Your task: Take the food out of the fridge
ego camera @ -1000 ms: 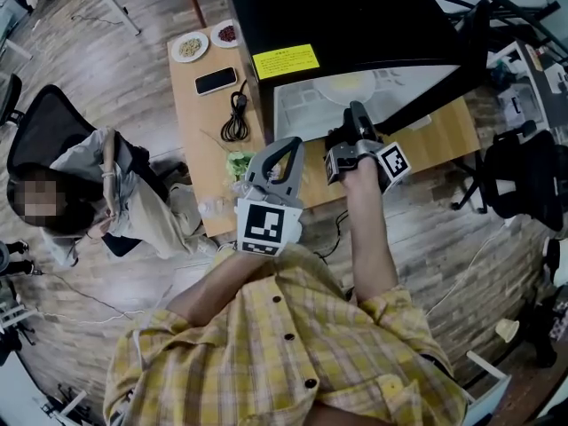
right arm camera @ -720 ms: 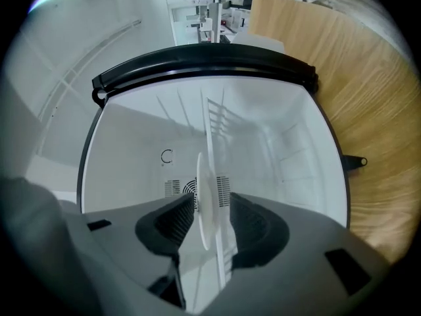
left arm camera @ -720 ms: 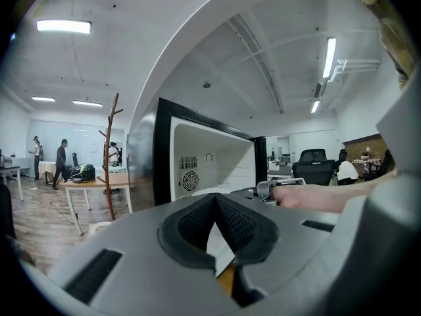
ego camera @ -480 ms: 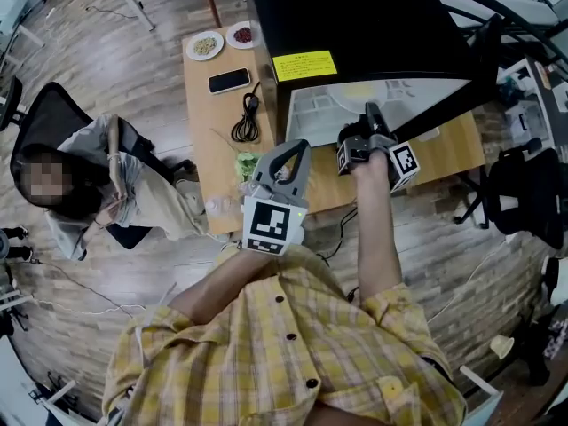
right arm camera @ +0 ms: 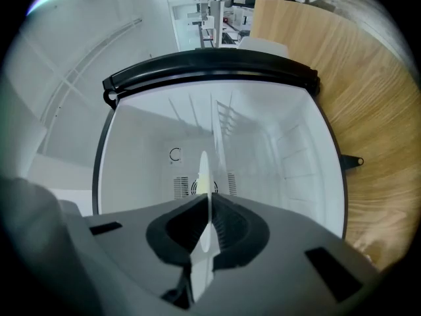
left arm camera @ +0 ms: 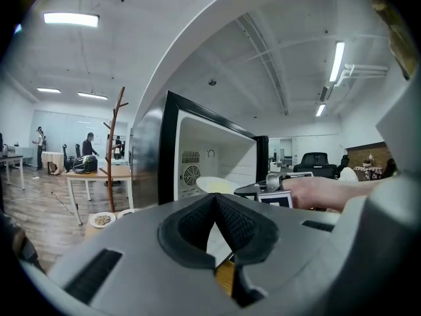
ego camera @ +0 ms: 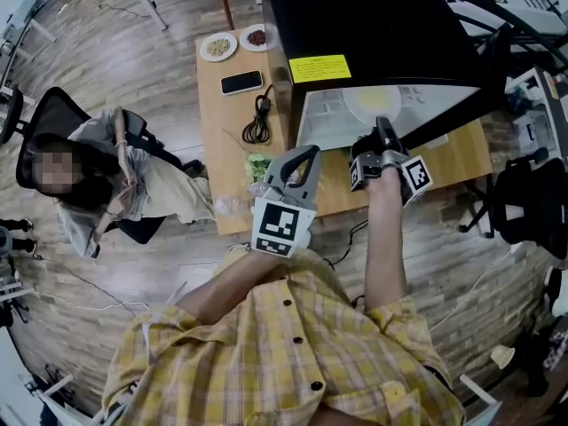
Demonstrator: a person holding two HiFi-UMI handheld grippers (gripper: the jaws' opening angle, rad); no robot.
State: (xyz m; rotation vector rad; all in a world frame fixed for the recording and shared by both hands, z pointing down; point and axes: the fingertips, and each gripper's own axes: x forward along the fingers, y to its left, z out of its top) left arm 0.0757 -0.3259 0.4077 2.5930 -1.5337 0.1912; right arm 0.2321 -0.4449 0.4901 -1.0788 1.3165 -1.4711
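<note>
A small black fridge stands open on the wooden table. On its white floor lies a pale plate with yellow food. My right gripper reaches level into the opening. Its jaws are closing, and the plate's rim stands edge-on, pinched between the pads of the right gripper. My left gripper hovers outside, left of the opening, shut and holding nothing. From the left gripper the plate shows inside the fridge.
The fridge door hangs open at the right. On the table's left part lie a phone, a coiled black cable, two small dishes and something green. A person sits on a chair at the left.
The head camera has shifted, so the table and fridge sit further right in the picture. Both grippers keep their places relative to the fridge, the right one at the plate.
</note>
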